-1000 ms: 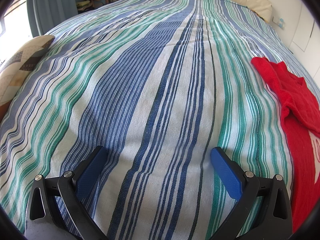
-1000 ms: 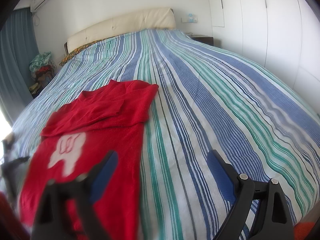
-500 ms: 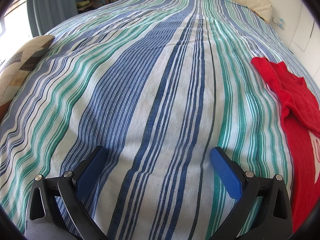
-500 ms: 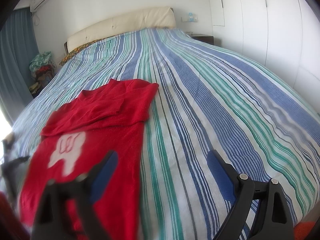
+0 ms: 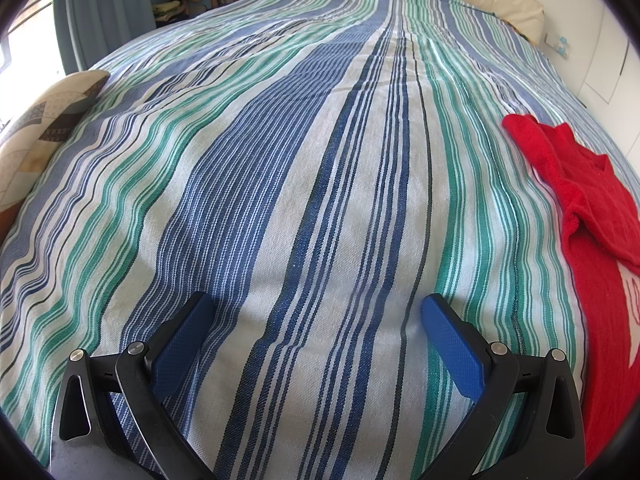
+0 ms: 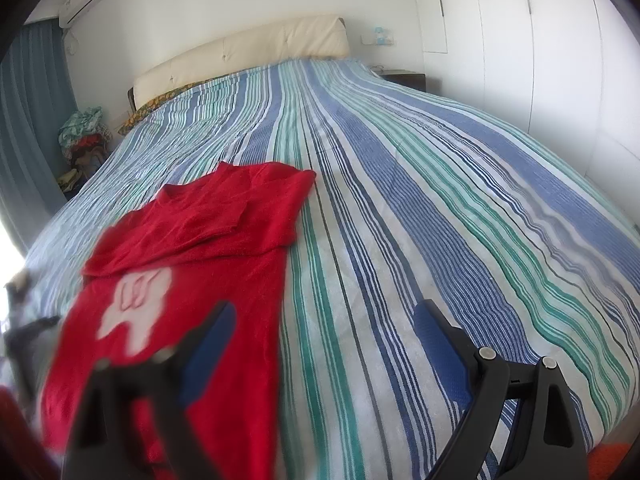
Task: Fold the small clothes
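Observation:
A small red sweater (image 6: 208,240) with a white tooth print lies flat on the striped bedspread (image 6: 400,184), its sleeves folded across the chest. In the left wrist view the red sweater (image 5: 592,216) shows at the right edge. My right gripper (image 6: 324,316) hovers open over the bed beside the sweater's right edge, its left finger in front of the hem, nothing between the blue pads. My left gripper (image 5: 314,312) stands open over bare striped bedspread (image 5: 280,160), well left of the sweater, holding nothing.
A patterned cushion (image 5: 44,128) lies at the bed's left edge. A cream headboard (image 6: 240,52) and a pile of clothes (image 6: 82,136) stand at the far end by a blue curtain. White wardrobe doors (image 6: 560,60) line the right wall.

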Demonstrator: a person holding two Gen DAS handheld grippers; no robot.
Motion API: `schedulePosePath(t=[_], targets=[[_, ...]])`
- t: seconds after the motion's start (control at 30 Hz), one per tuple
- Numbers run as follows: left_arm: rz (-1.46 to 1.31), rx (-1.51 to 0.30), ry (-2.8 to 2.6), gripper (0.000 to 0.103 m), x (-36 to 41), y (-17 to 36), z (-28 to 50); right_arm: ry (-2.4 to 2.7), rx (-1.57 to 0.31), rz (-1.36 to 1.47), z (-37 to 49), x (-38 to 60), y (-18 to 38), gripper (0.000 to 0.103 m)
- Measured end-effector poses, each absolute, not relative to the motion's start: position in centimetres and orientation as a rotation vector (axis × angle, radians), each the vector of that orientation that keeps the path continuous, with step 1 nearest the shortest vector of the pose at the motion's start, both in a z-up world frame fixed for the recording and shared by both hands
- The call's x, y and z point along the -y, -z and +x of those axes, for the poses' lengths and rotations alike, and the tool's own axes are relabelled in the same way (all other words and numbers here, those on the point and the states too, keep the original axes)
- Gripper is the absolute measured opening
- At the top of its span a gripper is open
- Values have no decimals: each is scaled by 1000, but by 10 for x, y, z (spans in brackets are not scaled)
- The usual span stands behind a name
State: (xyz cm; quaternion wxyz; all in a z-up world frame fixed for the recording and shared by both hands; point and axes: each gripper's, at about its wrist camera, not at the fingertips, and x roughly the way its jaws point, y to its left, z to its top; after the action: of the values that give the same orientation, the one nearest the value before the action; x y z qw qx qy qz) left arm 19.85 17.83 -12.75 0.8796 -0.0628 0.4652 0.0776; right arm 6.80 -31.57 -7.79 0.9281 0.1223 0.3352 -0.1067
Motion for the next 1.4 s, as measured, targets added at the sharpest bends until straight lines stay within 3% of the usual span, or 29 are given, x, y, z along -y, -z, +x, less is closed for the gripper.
schedulePosePath(t=[0.2,0.37,0.53,0.6,0.93,1.17,1.27,1.4], targets=[[-131,-970,-162,103,-178,128,199,234,-618,251,57,322,54,90],[-131,-970,-162,103,-178,128,198,283,-433,139,22,334,-20,90],[-131,-970,-162,103,-178,128,199,346,-252,30,-22,343,-94,103],[-131,-970,-162,103,-178,128,199,357,-218,26,-37,344,-109,103],[-130,-968,-165,103,-178,127,200,314,-330,102,-58,325,-90,103],[-130,-963,-169,103,-178,128,199,248,-241,-77,-87,300,-161,103],[-126,-968,-177,103,-176,128,200,135,-364,-144,-80,287,-161,103],[-189,-1081,-146,101,-183,114,198,33,-553,-159,-69,273,-106,103]])
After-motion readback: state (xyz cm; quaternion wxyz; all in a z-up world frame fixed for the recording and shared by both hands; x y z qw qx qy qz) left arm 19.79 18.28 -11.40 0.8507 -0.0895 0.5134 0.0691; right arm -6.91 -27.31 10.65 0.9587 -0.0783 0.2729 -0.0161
